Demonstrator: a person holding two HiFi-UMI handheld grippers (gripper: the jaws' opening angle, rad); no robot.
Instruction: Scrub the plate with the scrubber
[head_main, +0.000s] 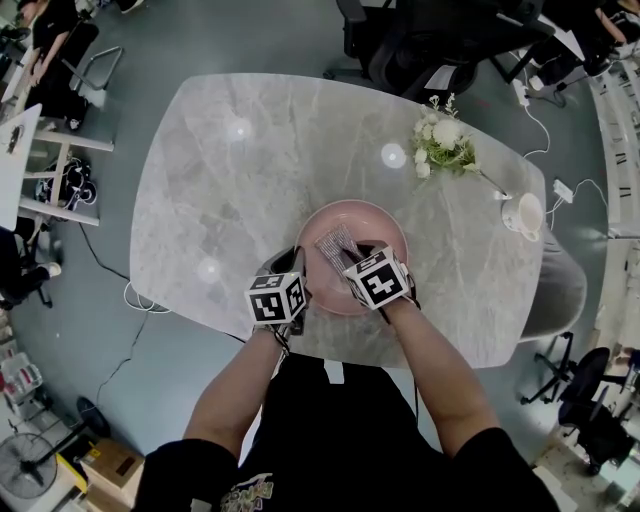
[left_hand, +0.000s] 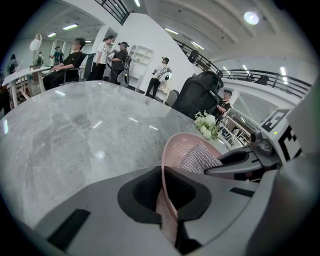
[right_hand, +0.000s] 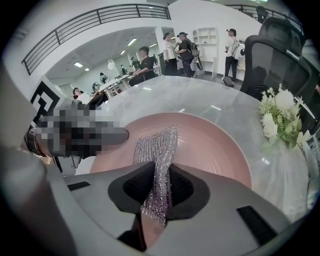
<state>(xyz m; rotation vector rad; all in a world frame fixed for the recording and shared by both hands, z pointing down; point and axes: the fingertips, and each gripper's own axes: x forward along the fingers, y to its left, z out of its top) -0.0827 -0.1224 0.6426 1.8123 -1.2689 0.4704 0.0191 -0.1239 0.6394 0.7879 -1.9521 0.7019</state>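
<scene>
Right gripper (right_hand: 159, 192) has its jaws pinched tight on a silvery, glittery mesh scrubber (right_hand: 160, 142), which lies flat inside the round, glossy pink plate (right_hand: 215, 150). Left gripper (left_hand: 169, 197) is clamped on that plate's near rim. Both forearms angle in toward the plate on the grey marble-look table (head_main: 220, 170). From the head view, the marker cubes cover both sets of jaws.

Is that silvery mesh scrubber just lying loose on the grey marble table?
No, the silvery mesh scrubber is pinched in the right tongs and drapes over the round pink plate.
</scene>
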